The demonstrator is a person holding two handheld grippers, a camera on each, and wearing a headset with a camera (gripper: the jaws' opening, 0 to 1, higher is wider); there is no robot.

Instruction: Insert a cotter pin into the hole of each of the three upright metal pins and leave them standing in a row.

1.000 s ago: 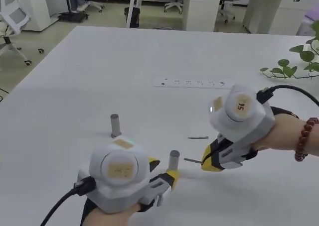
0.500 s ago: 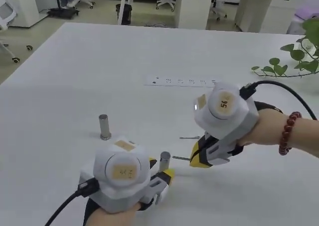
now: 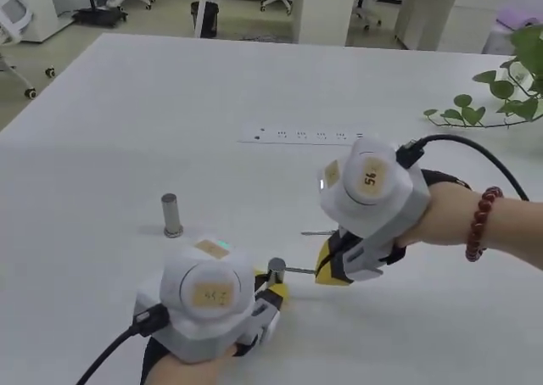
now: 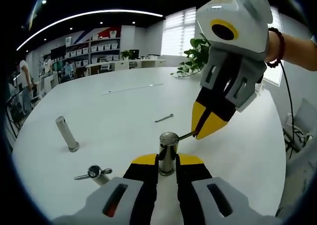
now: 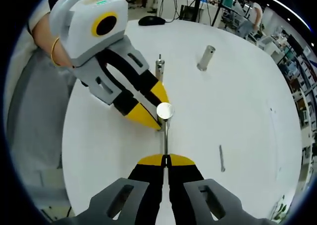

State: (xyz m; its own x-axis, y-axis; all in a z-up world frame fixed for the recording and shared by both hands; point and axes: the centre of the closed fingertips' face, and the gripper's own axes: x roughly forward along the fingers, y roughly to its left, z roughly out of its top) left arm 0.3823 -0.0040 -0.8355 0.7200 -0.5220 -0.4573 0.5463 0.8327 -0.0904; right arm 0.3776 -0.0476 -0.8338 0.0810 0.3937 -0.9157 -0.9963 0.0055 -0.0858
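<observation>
Yellow left tongs [image 4: 167, 161] tight on metal pin [image 4: 168, 144]; right tongs [image 5: 166, 158] on cotter pin [image 5: 166, 136]

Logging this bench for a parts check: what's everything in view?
metal pins: three, silver; one in the left tool, one standing apart, one already cottered nearby.
cotter pins: three, grey; one in the right tool, tip at the held pin, one lying loose, one through a pin.
power strip: one, white, farther back.
plant: one, green, right edge.
table: one, white, under everything.
bead bracelet: one, red-brown, right wrist.
left tool: white, yellow-tipped, shut on a metal pin.
right tool: same colours, shut on a cotter pin.
</observation>
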